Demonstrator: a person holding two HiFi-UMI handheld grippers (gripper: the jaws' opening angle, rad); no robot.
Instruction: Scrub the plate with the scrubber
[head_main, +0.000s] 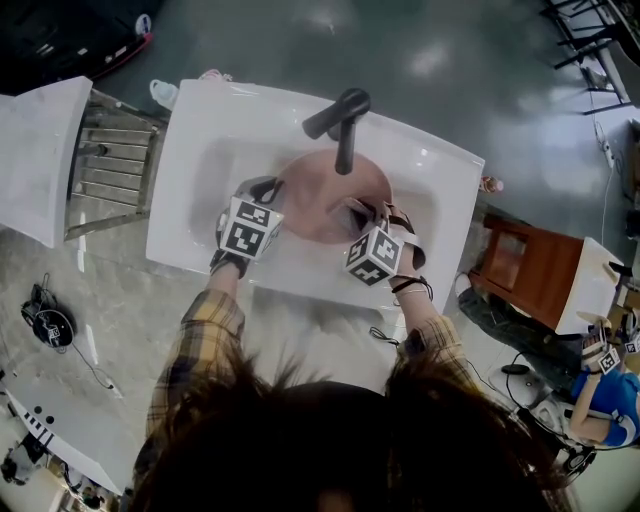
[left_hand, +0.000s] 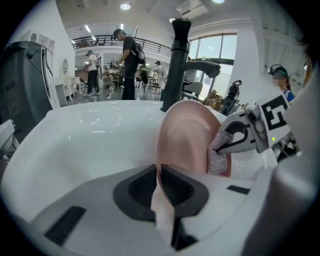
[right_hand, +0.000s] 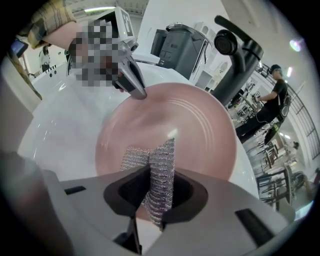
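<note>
L gripper (left_hand: 159, 182) has fingers shut on plate (left_hand: 182, 140) rim, propping it tilted in sink (head_main: 200, 130) below tap (head_main: 345, 130) so R gripper (right_hand: 156, 192), fingers clamping scrubber (right_hand: 161, 167), can reach its face.

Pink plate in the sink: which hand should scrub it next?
Right. The right gripper pinches the silvery mesh scrubber at the round pink plate; the left gripper is shut on its rim.

Yellow-brown plaid sleeves (head_main: 205, 335); dark tousled hair (head_main: 330, 440) at six o'clock. The left claw (left_hand: 158, 175) and right claw (right_hand: 152, 175) are pale grey with dark ribbed pads (left_hand: 175, 187), each bearing a black-and-white marker cube (head_main: 248, 228).
</note>
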